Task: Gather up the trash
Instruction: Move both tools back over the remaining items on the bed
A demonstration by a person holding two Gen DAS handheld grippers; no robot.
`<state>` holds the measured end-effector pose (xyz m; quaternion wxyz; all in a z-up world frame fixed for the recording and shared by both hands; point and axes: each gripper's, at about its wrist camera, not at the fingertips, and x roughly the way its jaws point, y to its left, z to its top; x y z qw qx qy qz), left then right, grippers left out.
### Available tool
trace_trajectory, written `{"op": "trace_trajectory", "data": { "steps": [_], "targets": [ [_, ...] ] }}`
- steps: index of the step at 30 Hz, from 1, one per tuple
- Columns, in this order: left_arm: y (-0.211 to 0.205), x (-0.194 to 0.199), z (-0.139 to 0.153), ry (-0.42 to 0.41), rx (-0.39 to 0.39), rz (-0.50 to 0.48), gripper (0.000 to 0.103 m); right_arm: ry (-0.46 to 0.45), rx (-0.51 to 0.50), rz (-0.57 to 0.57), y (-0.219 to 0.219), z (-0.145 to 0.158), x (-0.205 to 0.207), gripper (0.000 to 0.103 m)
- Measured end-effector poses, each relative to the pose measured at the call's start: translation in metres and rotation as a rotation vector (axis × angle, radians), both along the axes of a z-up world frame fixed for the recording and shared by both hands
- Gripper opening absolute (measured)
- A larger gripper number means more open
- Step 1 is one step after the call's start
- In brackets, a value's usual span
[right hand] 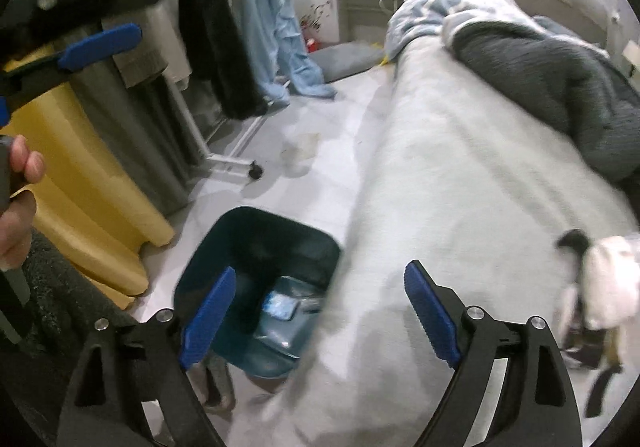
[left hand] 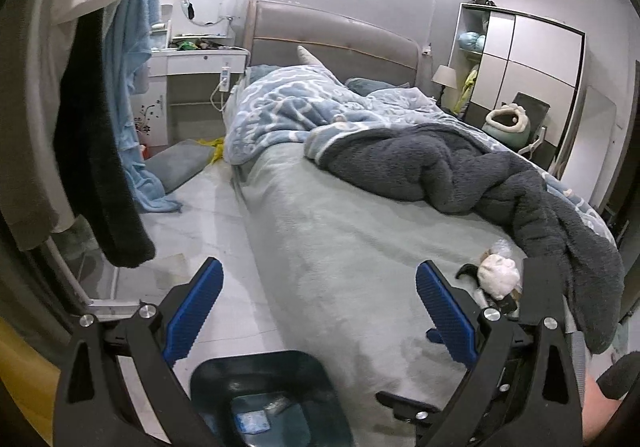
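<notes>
Looking ahead, I see the crumpled tissue (right hand: 612, 279) lying on the bed (right hand: 460, 183), right of my right gripper (right hand: 320, 311); both grippers gape wide, empty.

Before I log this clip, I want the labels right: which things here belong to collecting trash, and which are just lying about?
Job:
- dark bin on the floor, wrappers inside
- pile of trash on the bed
- left gripper, right gripper, both open and empty

Lying about:
- grey blanket
- hanging clothes
- yellow tub
</notes>
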<state>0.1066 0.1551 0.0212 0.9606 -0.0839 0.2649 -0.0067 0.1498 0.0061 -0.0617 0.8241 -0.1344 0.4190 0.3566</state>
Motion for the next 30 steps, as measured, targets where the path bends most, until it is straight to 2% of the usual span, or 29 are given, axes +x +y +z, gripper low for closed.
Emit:
{"op": "trace_trajectory", "data": {
  "steps": [8, 16, 30],
  "targets": [
    [-0.035, 0.015, 0.004, -0.015, -0.008, -0.045, 0.098, -0.076, -0.009, -0.033, -0.043, 0.013, -0.006, 0.088],
    [-0.075, 0.031, 0.001, -0.007, 0.002, -0.132, 0.098, -0.115, -0.018, -0.066, -0.081, 0.020, -0.004, 0.088],
    [-0.126, 0.056, -0.019, 0.054, 0.008, -0.283, 0.098, -0.143, -0.016, -0.198, -0.168, 0.026, 0.032, 0.088]
  ]
}}
